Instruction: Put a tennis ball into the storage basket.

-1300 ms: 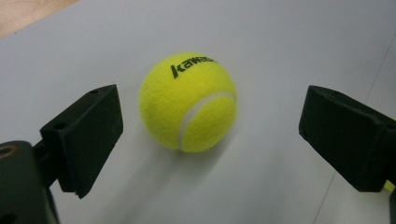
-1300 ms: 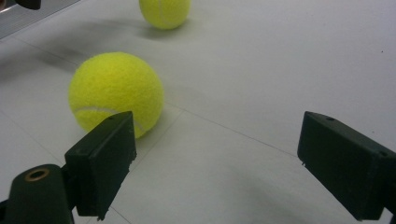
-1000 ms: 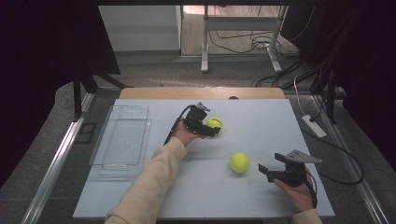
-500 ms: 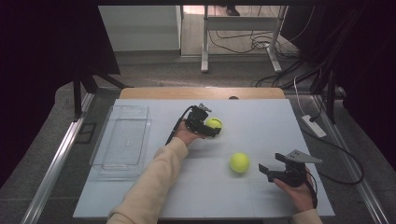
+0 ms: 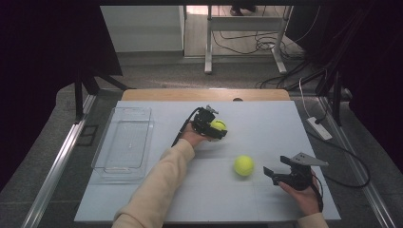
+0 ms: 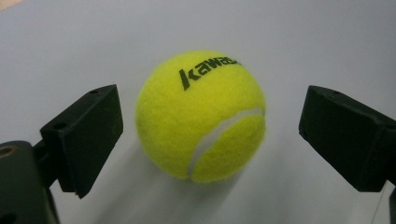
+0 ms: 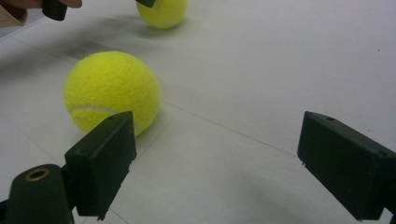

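The far tennis ball [image 6: 201, 115] sits on the white table [image 5: 266, 123] between the left gripper's [image 6: 208, 140] wide-spread jaws, with clear gaps on both sides and nothing gripped. A round, fuzzy ball on a smooth top may roll off if one finger [image 6: 86, 135] touches first, or squirt forward if the jaws close behind its widest part. It is bright yellow felt with a white seam and black lettering. The second tennis ball [image 7: 112, 93] lies just ahead of the right gripper's [image 7: 224, 163] left finger, outside the gap; those jaws also stand wide and empty. A clear tray [image 5: 124, 142] waits well apart.
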`<state>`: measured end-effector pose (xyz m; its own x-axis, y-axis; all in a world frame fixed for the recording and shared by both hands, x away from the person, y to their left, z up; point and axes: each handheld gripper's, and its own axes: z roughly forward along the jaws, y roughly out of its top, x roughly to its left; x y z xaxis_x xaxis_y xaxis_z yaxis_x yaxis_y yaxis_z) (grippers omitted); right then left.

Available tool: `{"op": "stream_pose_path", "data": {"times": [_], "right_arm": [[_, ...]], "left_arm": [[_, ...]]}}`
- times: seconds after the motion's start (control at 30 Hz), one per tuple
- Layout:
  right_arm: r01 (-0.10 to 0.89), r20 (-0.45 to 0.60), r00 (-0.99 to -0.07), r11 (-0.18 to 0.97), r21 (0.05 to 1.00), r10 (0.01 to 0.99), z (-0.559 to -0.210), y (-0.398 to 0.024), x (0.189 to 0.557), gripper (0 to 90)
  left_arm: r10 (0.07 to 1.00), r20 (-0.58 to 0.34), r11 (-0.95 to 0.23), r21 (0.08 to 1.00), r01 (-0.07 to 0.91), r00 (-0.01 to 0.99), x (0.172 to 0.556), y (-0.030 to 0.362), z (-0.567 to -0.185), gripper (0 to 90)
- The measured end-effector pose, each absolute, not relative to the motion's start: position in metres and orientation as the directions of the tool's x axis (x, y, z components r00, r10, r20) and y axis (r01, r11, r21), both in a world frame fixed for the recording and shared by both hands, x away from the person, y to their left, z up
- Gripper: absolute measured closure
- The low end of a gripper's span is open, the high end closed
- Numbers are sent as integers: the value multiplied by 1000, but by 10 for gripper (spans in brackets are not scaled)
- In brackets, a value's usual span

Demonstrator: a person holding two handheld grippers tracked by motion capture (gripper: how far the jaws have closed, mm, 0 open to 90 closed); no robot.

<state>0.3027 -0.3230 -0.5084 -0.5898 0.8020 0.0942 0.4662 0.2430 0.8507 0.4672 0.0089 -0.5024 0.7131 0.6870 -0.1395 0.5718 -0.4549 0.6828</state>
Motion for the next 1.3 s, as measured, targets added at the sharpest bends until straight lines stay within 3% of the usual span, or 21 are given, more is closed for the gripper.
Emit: {"op": "stream_pose_path", "data": {"times": [0.3, 0.53, 1.3], "right_arm": [[467, 96, -587, 239, 852, 804, -508, -324, 303, 117], [467, 95, -585, 239, 851, 806, -508, -324, 303, 118], [466, 90, -581, 240, 851, 809, -508, -325, 303, 118]], "left_arm": [[686, -144, -462, 671, 579, 713, 469, 8, -508, 87], [696, -128, -467, 667, 581, 706, 470, 8, -510, 256], [683, -136, -446, 700, 557, 718, 459, 22, -492, 273]]}}
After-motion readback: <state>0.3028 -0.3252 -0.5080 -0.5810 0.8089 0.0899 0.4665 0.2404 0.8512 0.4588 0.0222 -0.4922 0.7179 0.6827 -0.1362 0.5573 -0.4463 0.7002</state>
